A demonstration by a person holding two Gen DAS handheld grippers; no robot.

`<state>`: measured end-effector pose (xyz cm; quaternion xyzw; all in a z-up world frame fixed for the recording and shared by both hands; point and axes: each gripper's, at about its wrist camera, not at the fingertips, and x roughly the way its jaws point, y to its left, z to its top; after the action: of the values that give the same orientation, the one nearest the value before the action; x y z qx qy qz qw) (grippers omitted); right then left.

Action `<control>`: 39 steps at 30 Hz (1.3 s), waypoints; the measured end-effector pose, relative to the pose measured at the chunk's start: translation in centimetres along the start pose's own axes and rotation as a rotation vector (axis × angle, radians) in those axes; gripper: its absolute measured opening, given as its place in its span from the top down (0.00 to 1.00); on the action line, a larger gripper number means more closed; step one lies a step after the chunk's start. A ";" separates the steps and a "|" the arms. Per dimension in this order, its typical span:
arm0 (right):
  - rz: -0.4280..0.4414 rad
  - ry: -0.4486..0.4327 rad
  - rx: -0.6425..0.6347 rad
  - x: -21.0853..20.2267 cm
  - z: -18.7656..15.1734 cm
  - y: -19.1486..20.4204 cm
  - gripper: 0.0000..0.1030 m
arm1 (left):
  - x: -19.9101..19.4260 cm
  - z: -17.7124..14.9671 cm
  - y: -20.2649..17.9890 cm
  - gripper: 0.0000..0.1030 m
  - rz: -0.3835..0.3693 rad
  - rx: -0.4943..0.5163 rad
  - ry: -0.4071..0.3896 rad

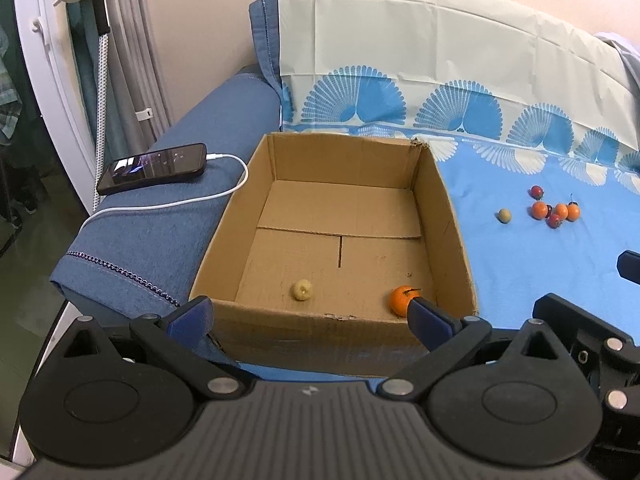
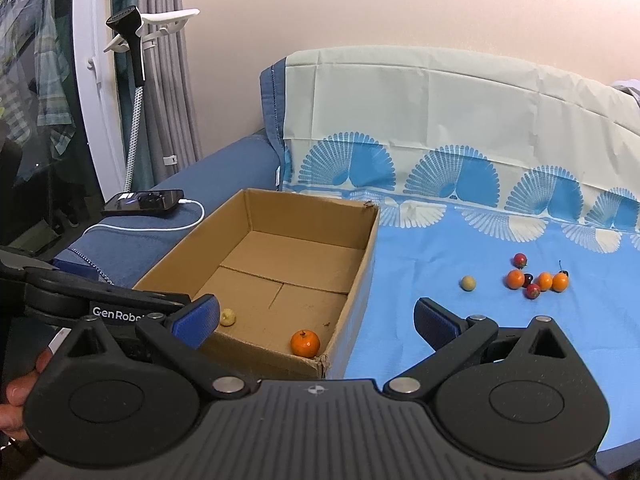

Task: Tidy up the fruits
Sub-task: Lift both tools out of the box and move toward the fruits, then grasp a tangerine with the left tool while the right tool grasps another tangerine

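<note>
A phone on its cable lies on the sofa arm left of the box. In the box, by its near wall, sit an orange and a pale fruit. More fruits cluster on the blue cloth. My left gripper and right gripper gape wide, empty.
</note>
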<state>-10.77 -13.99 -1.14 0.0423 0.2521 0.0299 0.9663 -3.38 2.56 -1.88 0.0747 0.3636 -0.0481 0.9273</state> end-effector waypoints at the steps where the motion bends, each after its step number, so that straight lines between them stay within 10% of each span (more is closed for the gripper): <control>1: 0.000 0.001 0.001 0.0 0.1 -0.1 0.01 | 0.0 0.0 0.0 0.00 0.000 0.000 0.002; 18: -0.073 0.008 0.077 1.7 -0.1 -5.1 0.01 | 2.4 2.9 -4.4 0.00 -0.023 0.061 0.051; 39: -0.527 -0.004 0.262 12.7 -2.7 -34.3 0.01 | 21.4 13.6 -29.3 0.00 -0.342 0.250 0.175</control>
<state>0.19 -46.90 -12.95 0.0996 0.2542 -0.2549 0.9276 17.10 -29.42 -9.60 0.1299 0.4413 -0.2427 0.8541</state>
